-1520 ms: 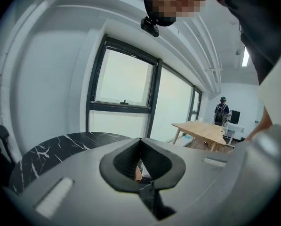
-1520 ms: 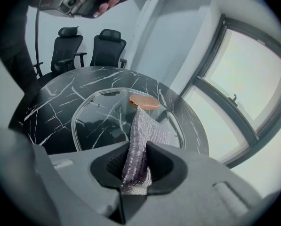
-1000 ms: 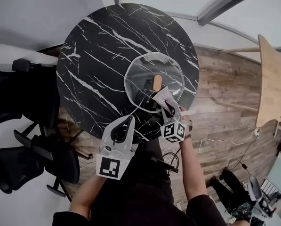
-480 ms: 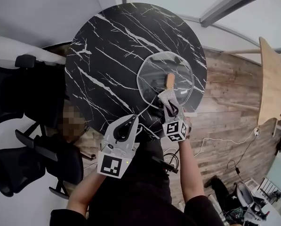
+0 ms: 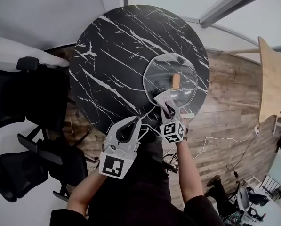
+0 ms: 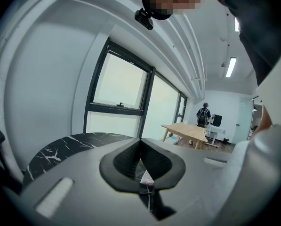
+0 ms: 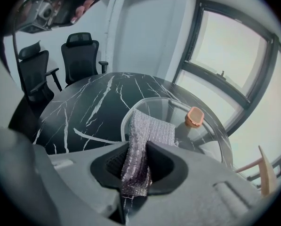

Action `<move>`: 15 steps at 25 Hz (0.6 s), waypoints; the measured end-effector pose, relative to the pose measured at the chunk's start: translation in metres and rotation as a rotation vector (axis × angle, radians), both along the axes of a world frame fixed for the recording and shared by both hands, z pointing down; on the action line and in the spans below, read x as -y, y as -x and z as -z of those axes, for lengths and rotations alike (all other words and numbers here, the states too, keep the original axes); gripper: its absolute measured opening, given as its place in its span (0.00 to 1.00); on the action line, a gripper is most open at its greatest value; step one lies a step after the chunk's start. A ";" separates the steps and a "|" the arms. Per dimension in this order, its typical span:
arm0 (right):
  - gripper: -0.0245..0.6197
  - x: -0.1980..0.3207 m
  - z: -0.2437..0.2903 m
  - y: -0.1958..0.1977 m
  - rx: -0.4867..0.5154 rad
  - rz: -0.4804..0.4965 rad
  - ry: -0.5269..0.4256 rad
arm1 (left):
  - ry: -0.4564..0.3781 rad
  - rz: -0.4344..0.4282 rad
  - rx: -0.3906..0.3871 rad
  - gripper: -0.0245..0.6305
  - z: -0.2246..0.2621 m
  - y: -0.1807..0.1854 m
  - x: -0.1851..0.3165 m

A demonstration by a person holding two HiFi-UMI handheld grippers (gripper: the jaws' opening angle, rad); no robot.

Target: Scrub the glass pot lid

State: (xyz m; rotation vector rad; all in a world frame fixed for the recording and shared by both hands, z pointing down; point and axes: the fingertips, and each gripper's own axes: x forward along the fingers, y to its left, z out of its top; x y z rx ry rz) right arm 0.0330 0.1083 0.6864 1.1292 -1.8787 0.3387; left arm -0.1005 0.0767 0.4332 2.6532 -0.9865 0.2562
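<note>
Two grippers are seen, one in each hand, over one round black marble table (image 5: pixel 116 46). The right gripper (image 7: pixel 136 165) is clamped on one silvery mesh cloth (image 7: pixel 147 133): the cloth is pinched between the two dark pads, with a short end left hanging below them and the longer part spread forward past the fingertips. One glass lid (image 5: pixel 160 74) is lying flat on the table just beyond the right fingers, near the table's edge on that side. The free end of the cloth is laid over the lid's near rim and seems to rest on the glass. One orange knob (image 5: pixel 176 82) is set upright at the lid's centre, beyond the cloth and a little to the right of it, apart from the fingers. The left gripper (image 5: pixel 132 123) is held at the table's near edge, to the left of the right fingers and well apart from the lid. Its two jaws are brought together and nothing is gripped between them; only a sliver of marble is seen through the gap below the pads. Two black office chairs (image 7: pixel 79 51) are stood past the far side of the table from the right fingers. One pale wooden table (image 6: pixel 189 130) is seen far ahead of the left fingers, and one person (image 6: pixel 204 114) is standing behind it.
</note>
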 end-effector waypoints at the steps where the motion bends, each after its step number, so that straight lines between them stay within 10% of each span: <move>1: 0.16 0.000 0.000 0.002 0.012 -0.007 0.005 | 0.012 0.004 -0.004 0.04 -0.001 0.001 0.000; 15: 0.16 -0.016 -0.010 0.061 0.068 0.154 0.106 | -0.014 -0.006 -0.007 0.04 0.008 0.010 0.006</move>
